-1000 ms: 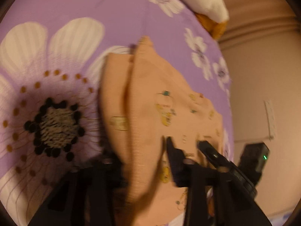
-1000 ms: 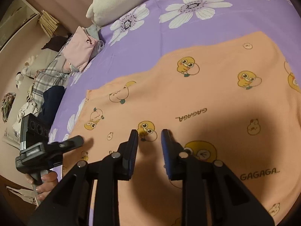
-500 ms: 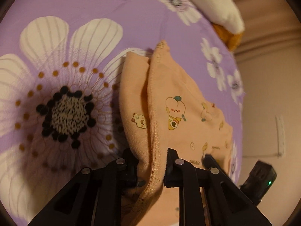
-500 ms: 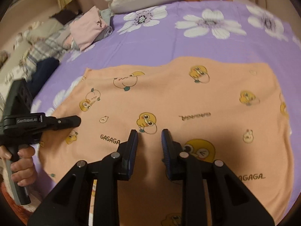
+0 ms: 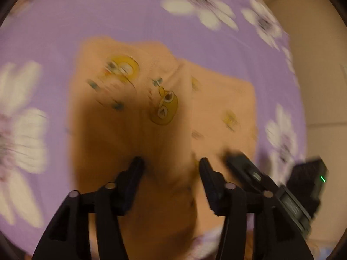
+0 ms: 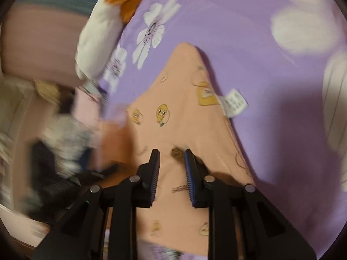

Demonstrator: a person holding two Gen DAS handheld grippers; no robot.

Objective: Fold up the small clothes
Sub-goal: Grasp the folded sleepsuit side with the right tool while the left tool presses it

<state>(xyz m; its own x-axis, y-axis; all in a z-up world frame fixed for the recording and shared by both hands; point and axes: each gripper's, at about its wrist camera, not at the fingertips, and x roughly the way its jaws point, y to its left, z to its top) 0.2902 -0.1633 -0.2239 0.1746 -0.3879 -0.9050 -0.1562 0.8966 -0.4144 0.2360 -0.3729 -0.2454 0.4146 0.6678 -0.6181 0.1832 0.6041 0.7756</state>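
An orange garment with yellow duck prints (image 5: pixel 164 108) lies folded on the purple flowered bedspread (image 5: pixel 130 17). My left gripper (image 5: pixel 171 162) is open, its jaws either side of a raised fold of the cloth. The right gripper's body shows at the lower right of the left wrist view (image 5: pixel 271 186). In the right wrist view the garment (image 6: pixel 177 117) runs away to a point, with a white care label (image 6: pixel 234 101) on its right edge. My right gripper (image 6: pixel 172 153) is open just above the cloth, holding nothing.
A white and orange pillow (image 6: pixel 102 34) lies at the head of the bed. A pile of other clothes (image 6: pixel 65 134), pink and plaid, sits blurred at the left. The bed edge and a beige wall (image 5: pixel 321 86) are on the right in the left wrist view.
My left gripper has opened and let go of the garment's edge, which now lies folded over. My right gripper has swung round to the garment's other side. Both views are blurred by motion.
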